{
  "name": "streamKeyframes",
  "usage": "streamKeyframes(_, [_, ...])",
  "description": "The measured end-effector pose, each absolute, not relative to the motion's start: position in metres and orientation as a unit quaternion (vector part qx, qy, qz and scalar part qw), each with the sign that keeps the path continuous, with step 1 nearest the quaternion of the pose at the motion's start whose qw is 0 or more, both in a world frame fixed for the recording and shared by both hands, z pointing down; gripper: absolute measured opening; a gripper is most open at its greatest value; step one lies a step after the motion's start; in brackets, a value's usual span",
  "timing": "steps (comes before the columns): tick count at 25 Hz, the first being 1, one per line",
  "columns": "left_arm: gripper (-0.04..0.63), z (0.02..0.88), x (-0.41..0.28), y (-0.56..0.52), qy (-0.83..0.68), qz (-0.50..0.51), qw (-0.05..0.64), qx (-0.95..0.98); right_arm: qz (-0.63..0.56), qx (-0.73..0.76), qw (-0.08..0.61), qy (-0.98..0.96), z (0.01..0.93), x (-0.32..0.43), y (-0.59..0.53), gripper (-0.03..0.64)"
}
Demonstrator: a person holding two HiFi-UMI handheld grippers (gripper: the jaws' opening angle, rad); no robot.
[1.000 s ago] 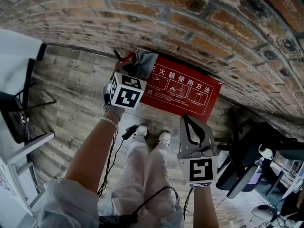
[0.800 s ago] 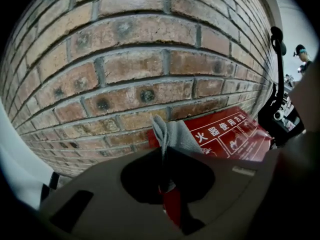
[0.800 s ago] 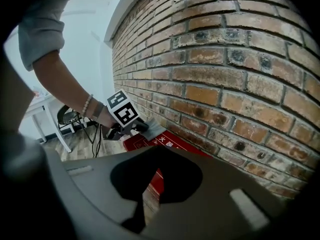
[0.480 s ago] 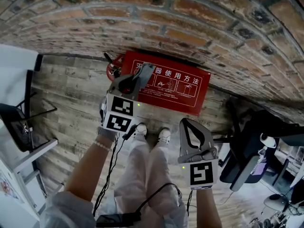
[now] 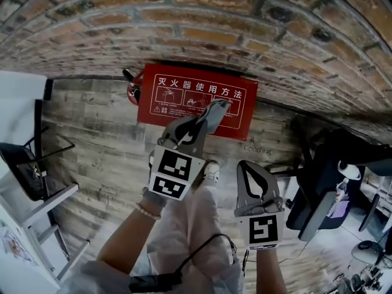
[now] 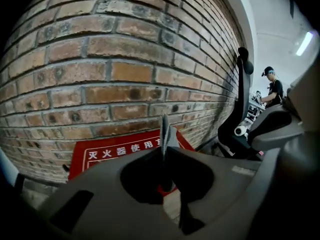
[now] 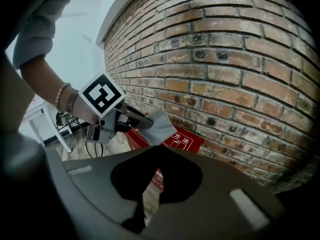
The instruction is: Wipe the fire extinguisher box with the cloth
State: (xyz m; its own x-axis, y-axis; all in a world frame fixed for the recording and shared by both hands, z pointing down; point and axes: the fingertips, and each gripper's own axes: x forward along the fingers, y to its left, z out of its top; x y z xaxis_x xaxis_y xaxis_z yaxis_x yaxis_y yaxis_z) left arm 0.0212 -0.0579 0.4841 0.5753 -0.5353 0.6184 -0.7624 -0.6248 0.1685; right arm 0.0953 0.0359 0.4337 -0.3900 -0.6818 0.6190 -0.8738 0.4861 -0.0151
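- Your left gripper [image 5: 205,120] pinches the grey cloth [image 5: 217,110] over the right end of the fire extinguisher box [image 5: 177,100]
- The box sits at the foot of the brick wall [image 5: 202,35]
- Your right gripper [image 5: 246,164] has its fingers pressed together, empty

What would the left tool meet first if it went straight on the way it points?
Probably the red fire extinguisher box, touched by the held cloth first; depth is unclear.

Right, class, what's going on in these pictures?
A person facing a brick wall holds a gripper in each hand. The left gripper has its jaws shut on a grey cloth, held over the red fire extinguisher box at the wall's foot; whether it touches is unclear. The right gripper hangs back, jaws together, empty.
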Motion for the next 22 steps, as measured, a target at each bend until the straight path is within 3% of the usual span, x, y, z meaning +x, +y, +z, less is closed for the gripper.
streamKeyframes(11, [0.012,0.513,0.104,-0.028,-0.34,0.265,0.243,0.869,0.19,0.501,0.28,-0.796,0.445,0.145,0.055,0.009])
streamKeyframes(22, [0.012,0.57,0.106,-0.025,-0.362,0.311,0.264,0.838,0.198,0.504,0.277,-0.794,0.454,0.16,0.057,0.009])
